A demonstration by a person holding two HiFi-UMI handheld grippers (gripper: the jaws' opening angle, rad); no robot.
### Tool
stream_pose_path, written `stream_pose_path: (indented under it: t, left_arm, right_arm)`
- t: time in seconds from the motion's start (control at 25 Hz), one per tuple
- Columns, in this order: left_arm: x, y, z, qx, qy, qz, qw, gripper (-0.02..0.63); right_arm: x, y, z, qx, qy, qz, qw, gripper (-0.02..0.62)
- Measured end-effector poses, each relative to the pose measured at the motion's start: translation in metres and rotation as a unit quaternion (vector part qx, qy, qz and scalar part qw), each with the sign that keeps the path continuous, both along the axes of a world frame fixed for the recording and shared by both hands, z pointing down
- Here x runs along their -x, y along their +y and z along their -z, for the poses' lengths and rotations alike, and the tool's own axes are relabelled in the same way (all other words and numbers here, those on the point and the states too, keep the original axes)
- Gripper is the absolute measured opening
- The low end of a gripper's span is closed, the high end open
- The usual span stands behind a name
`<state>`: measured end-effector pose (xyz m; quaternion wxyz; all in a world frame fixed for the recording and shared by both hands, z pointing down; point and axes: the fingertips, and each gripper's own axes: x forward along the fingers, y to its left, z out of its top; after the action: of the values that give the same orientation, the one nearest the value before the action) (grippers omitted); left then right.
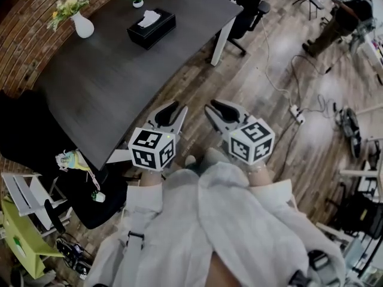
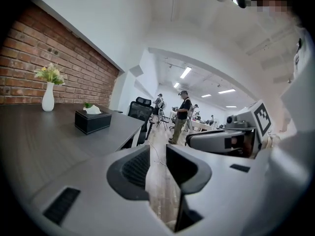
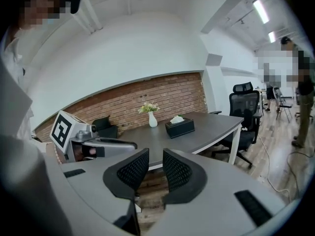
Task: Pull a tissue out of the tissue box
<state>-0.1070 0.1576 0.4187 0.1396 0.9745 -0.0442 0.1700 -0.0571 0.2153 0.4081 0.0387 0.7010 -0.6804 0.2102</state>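
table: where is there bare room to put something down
The table is bare over its whole near half, from the tissue box and vase down to the near edge. Also free: the strip right of the box. Crowded only at the far end, where vase, box and small plant stand.

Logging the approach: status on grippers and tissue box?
Left hand-held gripper and right hand-held gripper open, empty, short of the table. Tissue box on it, tissue poking up, untouched. Vase stands apart, not in the way.

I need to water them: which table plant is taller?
The flowers in the white vase, by the brick wall; the small potted plant sits beyond the tissue box.
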Motion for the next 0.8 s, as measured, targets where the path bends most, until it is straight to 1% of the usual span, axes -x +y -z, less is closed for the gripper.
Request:
stream_pose_path:
  t: [0.12,0.2,0.36,0.48,0.64,0.8]
  left_arm:
    - [-0.006,-0.010,-0.003,0.005,-0.001,0.002,1.0000,0.092]
    - [-0.009,-0.018,-0.004,0.006,-0.001,0.011,0.9999,0.092]
    - [-0.008,-0.038,-0.008,0.011,-0.008,0.046,0.9989,0.092]
    - [-0.014,-0.064,-0.011,0.010,-0.010,0.077,0.9970,0.092]
    - [-0.037,-0.101,-0.009,0.003,-0.005,0.108,0.9941,0.091]
    - [-0.072,-0.134,-0.005,-0.005,-0.003,0.138,0.9905,0.092]
  right_arm:
    - [-0.013,-0.011,0.003,-0.002,0.012,-0.006,1.000,0.066]
    - [-0.022,-0.019,0.005,-0.005,0.021,-0.011,1.000,0.066]
    - [-0.036,-0.039,0.006,-0.010,0.014,0.001,1.000,0.066]
    - [-0.052,-0.065,0.002,-0.014,0.008,0.017,1.000,0.066]
    - [-0.071,-0.107,0.007,-0.021,0.013,0.061,0.998,0.066]
    - [-0.103,-0.137,0.005,-0.019,0.008,0.085,0.996,0.066]
